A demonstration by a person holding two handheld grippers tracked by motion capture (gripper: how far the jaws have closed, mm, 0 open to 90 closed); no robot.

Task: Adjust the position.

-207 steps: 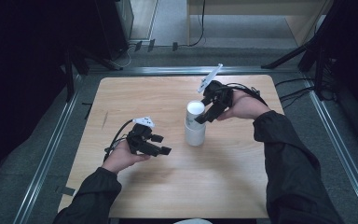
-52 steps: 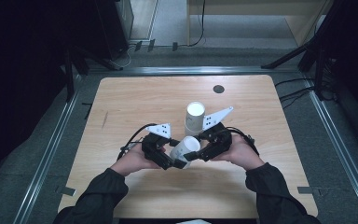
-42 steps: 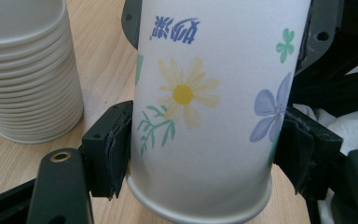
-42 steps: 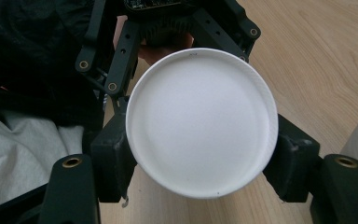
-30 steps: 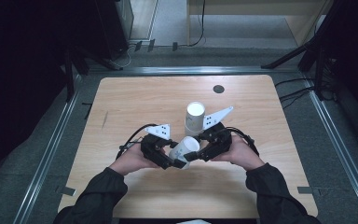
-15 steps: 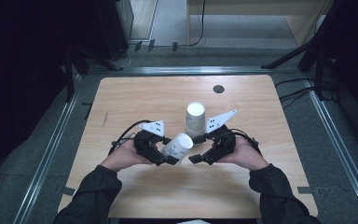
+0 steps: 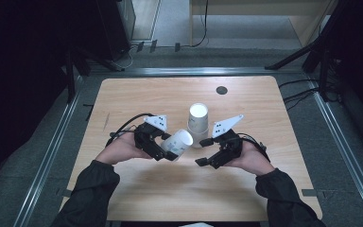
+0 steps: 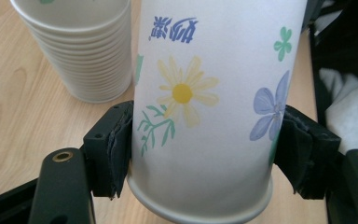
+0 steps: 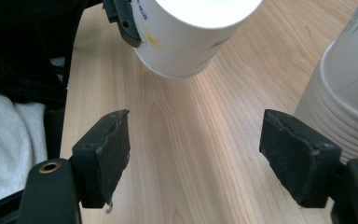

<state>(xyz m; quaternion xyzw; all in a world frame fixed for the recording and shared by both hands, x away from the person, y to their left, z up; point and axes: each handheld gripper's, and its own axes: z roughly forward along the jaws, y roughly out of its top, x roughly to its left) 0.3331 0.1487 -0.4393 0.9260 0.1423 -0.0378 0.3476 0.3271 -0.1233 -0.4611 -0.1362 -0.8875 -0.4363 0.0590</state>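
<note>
Our left gripper [image 7: 166, 150] squeezes a paper cup [image 7: 178, 143] with painted flowers, one pad [image 8: 119, 144] on each side near its rim. We hold the cup tipped on its side, just above the wooden table [image 7: 137, 194], a little nearer the close edge than the middle. Our right gripper [image 7: 204, 158] has just let go; its jaws stand wide with only bare wood between them. A stack of cups [image 7: 198, 124] stands upside down near the table's middle, just beyond the held cup. A small dark disc [image 7: 221, 90] lies by the far edge. The corners have lots of free room. Dark floor and cables lie around the table.
</note>
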